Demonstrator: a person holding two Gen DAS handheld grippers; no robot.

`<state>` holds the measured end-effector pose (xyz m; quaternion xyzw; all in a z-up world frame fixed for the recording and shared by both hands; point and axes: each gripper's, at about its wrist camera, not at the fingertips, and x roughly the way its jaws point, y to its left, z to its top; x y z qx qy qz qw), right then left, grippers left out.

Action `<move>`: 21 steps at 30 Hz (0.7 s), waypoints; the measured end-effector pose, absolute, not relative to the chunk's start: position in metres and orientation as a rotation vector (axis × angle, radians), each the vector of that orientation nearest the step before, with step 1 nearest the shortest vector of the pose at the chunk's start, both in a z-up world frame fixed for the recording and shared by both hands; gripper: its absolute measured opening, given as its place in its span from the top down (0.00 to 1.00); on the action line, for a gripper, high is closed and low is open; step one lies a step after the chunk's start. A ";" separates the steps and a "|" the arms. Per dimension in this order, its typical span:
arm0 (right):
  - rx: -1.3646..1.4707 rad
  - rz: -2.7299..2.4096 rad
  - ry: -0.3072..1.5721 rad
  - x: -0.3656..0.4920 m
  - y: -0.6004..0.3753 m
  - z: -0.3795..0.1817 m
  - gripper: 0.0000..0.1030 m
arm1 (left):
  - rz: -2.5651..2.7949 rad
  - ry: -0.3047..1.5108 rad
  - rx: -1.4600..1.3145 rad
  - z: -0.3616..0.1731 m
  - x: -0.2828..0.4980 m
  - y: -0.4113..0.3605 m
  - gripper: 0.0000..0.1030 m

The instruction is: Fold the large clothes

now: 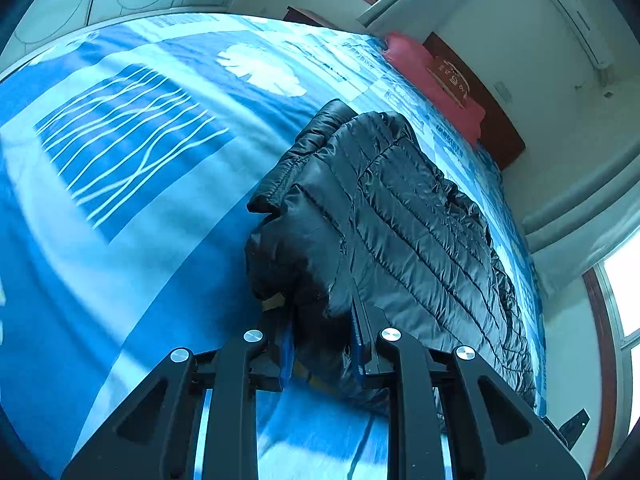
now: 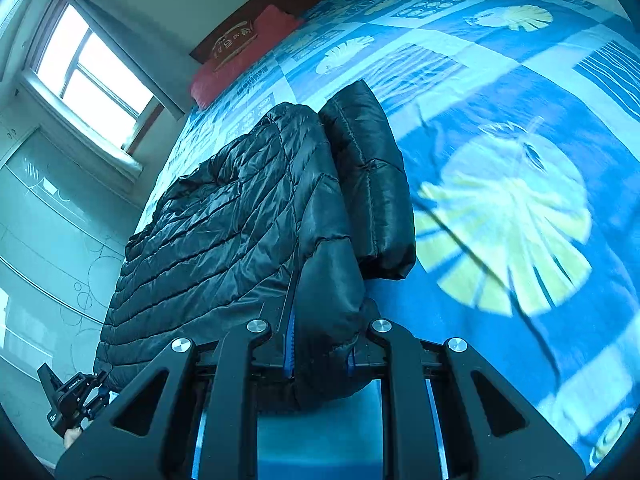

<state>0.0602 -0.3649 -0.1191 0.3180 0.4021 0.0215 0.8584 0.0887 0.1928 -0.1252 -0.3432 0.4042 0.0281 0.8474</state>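
Both the left gripper [image 1: 324, 340] and the right gripper [image 2: 320, 344] are clamped on the near edge of the black puffer jacket [image 1: 400, 208], which stretches ahead of them across the bed [image 1: 132, 240], looking light, puffy, slippery, best pinched at seams.

The left black two-finger gripper [image 1: 322, 320] has angular matte arms with triangular cutouts, four round silver bolt heads and blue pads. The right black gripper [image 2: 320, 336] matches it, silver rails at six o'clock.
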 end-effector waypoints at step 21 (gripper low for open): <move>0.701 0.033 0.863 0.034 -0.378 -0.134 0.63 | 0.082 0.890 -0.633 -0.133 0.060 0.190 0.64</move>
